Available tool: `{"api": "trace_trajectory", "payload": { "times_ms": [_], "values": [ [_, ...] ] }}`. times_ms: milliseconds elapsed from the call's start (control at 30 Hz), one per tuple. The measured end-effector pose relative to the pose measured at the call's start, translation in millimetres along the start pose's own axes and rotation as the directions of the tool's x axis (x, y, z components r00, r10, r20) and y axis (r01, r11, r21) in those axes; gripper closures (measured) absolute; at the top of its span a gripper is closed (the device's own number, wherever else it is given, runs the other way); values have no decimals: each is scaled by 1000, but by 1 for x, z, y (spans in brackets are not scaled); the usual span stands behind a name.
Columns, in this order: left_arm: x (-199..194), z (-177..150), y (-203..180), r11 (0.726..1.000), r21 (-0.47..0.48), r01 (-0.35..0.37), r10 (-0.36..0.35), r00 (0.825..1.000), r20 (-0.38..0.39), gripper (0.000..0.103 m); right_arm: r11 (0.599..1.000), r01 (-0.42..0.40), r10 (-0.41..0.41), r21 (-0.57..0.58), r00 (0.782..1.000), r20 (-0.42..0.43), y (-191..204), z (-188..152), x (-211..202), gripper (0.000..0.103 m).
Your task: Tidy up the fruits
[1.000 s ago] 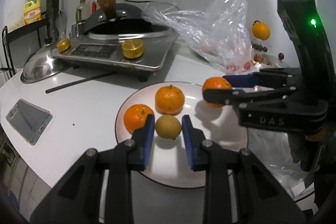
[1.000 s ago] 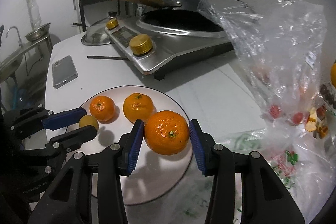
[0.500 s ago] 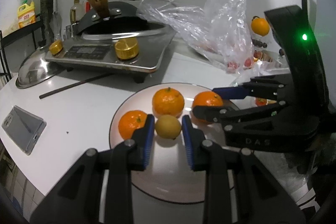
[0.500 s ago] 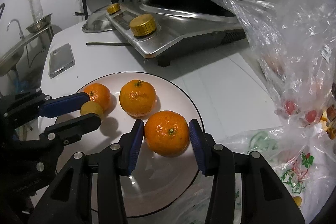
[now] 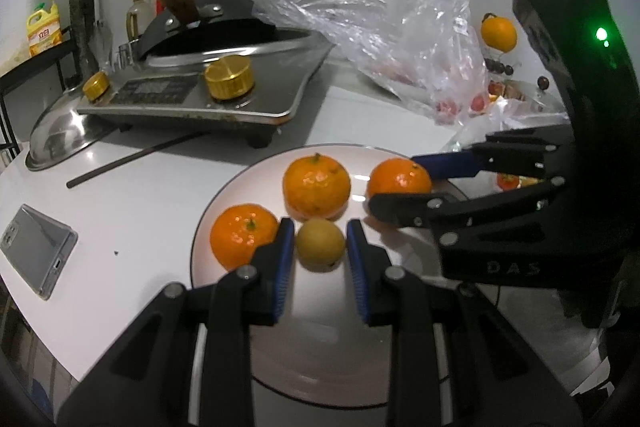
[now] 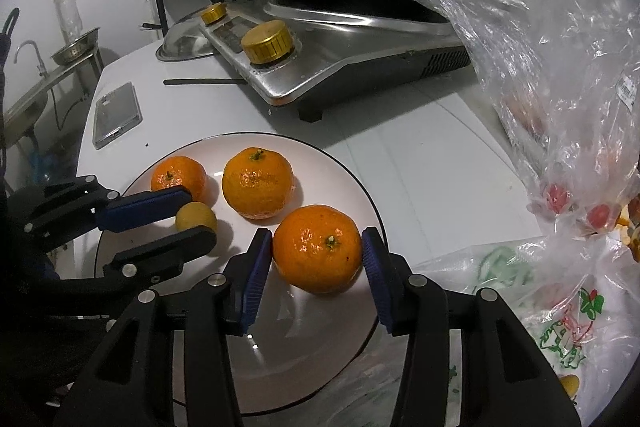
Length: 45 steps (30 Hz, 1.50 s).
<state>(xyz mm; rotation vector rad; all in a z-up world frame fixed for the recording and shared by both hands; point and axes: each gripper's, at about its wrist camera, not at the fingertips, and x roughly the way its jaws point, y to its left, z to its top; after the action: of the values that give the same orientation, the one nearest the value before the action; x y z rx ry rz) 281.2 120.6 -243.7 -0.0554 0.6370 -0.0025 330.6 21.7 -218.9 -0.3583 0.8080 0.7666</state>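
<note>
A white plate (image 5: 320, 359) (image 6: 280, 367) holds two loose oranges, one at the left (image 5: 243, 235) (image 6: 178, 175) and one in the middle (image 5: 317, 185) (image 6: 258, 182). My left gripper (image 5: 320, 245) (image 6: 196, 217) is shut on a small yellow fruit (image 5: 320, 242) (image 6: 196, 217) that rests on the plate. My right gripper (image 6: 318, 255) (image 5: 394, 183) is shut on a third orange (image 6: 318, 247) (image 5: 398, 177), low over the plate's right part; whether it touches the plate I cannot tell.
A steel cooker with a wok (image 5: 208, 83) (image 6: 340, 47) stands behind the plate. A clear plastic bag with fruit (image 5: 420, 39) (image 6: 560, 107) lies at the right. A phone (image 5: 34, 251) (image 6: 116, 115), a chopstick (image 5: 136, 159) and a metal lid (image 5: 56, 139) lie at the left.
My right gripper has carried its orange leftward and down onto the plate area beside the middle orange. My left gripper stayed over the plate with the yellow fruit.
</note>
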Motion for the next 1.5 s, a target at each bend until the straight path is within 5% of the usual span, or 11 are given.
{"api": "trace_trajectory", "payload": {
  "times_ms": [1333, 1500],
  "values": [
    [-32, -8, 5, 999, -22, -27, 28, 999, 39, 71, 999, 39, -39, 5, 999, -8, 7, -8, -8, 57],
    [-40, -8, 3, 999, -26, -32, 33, 998, 51, 70, 999, 43, -43, 22, 999, -1, 6, -9, -14, 48]
  ]
}}
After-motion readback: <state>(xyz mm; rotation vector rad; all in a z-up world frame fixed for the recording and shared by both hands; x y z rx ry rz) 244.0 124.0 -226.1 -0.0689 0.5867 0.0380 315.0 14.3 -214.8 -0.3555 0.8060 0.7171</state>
